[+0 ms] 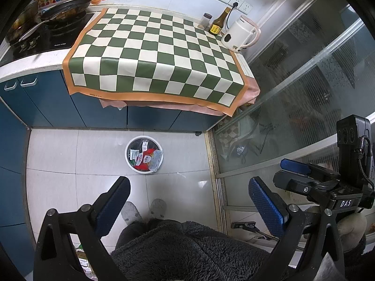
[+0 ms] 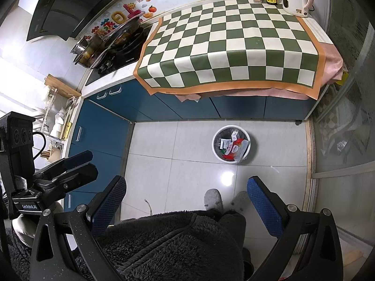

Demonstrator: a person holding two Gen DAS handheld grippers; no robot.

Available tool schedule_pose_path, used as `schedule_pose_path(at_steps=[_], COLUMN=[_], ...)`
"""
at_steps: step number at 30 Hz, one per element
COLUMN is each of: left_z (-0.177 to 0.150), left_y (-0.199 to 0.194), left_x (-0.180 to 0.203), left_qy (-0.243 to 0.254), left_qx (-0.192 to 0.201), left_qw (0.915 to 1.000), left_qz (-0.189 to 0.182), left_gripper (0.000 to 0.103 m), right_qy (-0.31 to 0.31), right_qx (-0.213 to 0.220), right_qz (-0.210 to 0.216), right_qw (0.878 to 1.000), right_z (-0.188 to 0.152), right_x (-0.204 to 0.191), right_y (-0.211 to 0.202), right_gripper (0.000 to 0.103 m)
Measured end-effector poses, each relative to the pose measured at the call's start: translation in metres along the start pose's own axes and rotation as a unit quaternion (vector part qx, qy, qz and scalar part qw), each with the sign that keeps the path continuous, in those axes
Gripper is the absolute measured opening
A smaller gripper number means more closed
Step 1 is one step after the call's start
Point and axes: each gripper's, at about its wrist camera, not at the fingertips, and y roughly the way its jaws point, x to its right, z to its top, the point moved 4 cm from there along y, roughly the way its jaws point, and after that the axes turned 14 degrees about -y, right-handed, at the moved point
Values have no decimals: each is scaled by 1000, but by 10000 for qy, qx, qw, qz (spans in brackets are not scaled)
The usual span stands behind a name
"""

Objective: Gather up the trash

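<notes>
A white round bin [image 1: 129,161] stands on the tiled floor below the counter; it also shows in the right wrist view [image 2: 215,151]. It holds wrappers and packets [image 1: 146,158], red and white [image 2: 232,146]. My left gripper [image 1: 189,201] is open and empty, held high above the floor, back from the bin. My right gripper [image 2: 187,201] is open and empty, at a similar height. The right gripper also appears at the right of the left wrist view [image 1: 311,175], and the left gripper at the left of the right wrist view [image 2: 70,166].
A green-and-cream checkered mat [image 1: 159,53] covers the counter over blue cabinets [image 1: 46,103]. A white kettle [image 1: 239,34], a brown bottle [image 1: 219,22] and a small jar [image 1: 206,20] stand at its back right. A stove with pans [image 1: 54,16] is left. Glass sliding door [image 1: 304,89] right. The person's slippers [image 1: 145,208] are below.
</notes>
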Motion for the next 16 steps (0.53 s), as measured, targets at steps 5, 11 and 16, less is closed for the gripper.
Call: schedule_pose_path(at_steps=[5,11,16], left_z=[0,0,5], left_y=[0,0,-3], left_x=[0,-1,0], left_qy=[2,0,-20], left_qx=[-6,-1,75], left_qw=[10000,10000,10000], left_qz=[2,7,-11], left_gripper=[103,103,103], right_qy=[30,28,22], right_qx=[13,9,10], right_qz=[5,0,9], right_qw=[10000,10000,10000], right_z=[0,0,0], right_x=[-2,-1,0], right_y=[0,0,0], right_gripper=[103,103,103])
